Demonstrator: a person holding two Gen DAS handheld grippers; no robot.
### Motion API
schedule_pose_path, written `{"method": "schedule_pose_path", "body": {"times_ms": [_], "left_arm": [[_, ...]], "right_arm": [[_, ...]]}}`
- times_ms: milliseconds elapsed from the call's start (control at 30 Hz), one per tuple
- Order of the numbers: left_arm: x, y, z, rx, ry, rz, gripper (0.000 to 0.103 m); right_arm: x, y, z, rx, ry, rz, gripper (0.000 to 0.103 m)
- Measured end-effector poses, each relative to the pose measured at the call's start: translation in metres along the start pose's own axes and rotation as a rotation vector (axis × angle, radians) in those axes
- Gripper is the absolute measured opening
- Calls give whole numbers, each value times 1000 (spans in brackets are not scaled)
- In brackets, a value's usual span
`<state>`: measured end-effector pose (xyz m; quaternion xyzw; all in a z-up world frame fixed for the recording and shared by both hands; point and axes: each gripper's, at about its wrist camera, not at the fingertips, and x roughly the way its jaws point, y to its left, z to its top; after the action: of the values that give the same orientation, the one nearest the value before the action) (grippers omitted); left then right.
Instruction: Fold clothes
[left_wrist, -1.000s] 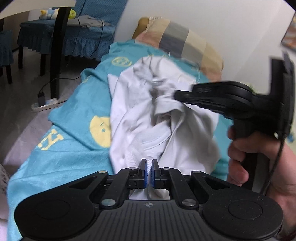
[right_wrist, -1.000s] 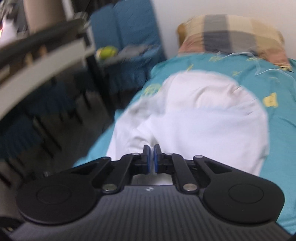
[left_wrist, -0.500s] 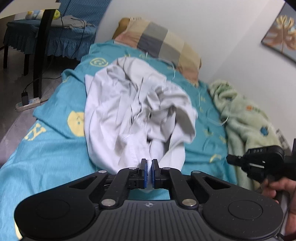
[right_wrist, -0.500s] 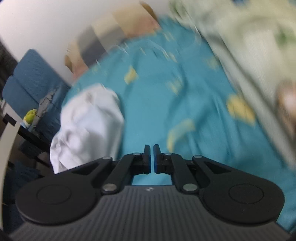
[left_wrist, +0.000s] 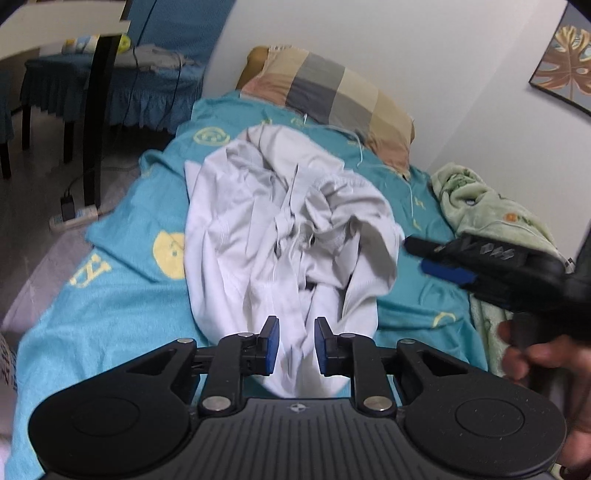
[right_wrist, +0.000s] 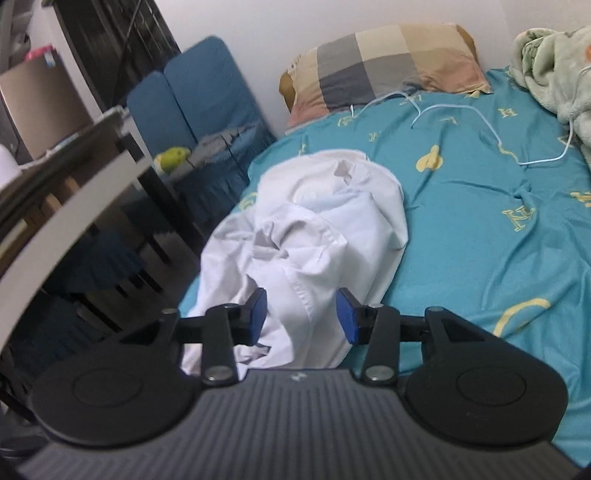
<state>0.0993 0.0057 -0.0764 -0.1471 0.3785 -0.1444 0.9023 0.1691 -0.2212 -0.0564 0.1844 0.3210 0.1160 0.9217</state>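
- Left hand-held gripper: jaws spread, blue pads apart. White fabric lies in the gap between them; neither pad visibly clamps it.
- Right hand-held gripper: jaws spread wide. A ridge of the white garment sits between the blue pads with clearance on both sides. In the left wrist view this unit enters at 3 o'clock, held by the right hand, its tip just beside the garment's right edge.
- White garment: crumpled in a loose heap on the bed, unfolded, with creases and a drawstring-like cord visible near its centre. In the right wrist view it occupies the frame centre, extending from 12 o'clock of the pads down to the gripper body.
- Teal bedsheet: covers the bed, printed with yellow motifs; it carries the garment.
- Plaid pillow: at 12 o'clock of the garment, against the wall.
- Green blanket: bunched at 2 o'clock of the garment, well apart from it.
- White cable: looped on the sheet between pillow and blanket.
- Blue-covered chair: beside the bed at 10 o'clock.
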Motion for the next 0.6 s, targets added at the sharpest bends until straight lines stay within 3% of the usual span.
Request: {"method": "schedule_pose_path", "body": {"times_ms": [67,133,233,267,300,400,600], "left_arm": [[0,-2,4,20,-30,9,41],[5,-5,8,54,-52,31,50],[22,-6,13,88,-46,34,54],[27,-8,14,104,-42,38,55],[33,-9,15,120,-38,43,56],[45,-12,13,175,-31,75,60],[60,-9,9,207,-1,123,61]], "right_arm": [[12,2,-2,-22,22,-5,45],[22,6,-5,-57,43,-15,45],[32,12,-15,-122,53,-99,40],[36,12,-16,-131,59,-136,34],[38,8,-16,-117,62,-163,17],[33,-4,-13,-24,44,-196,6],[-6,2,-3,44,-97,-158,5]]}}
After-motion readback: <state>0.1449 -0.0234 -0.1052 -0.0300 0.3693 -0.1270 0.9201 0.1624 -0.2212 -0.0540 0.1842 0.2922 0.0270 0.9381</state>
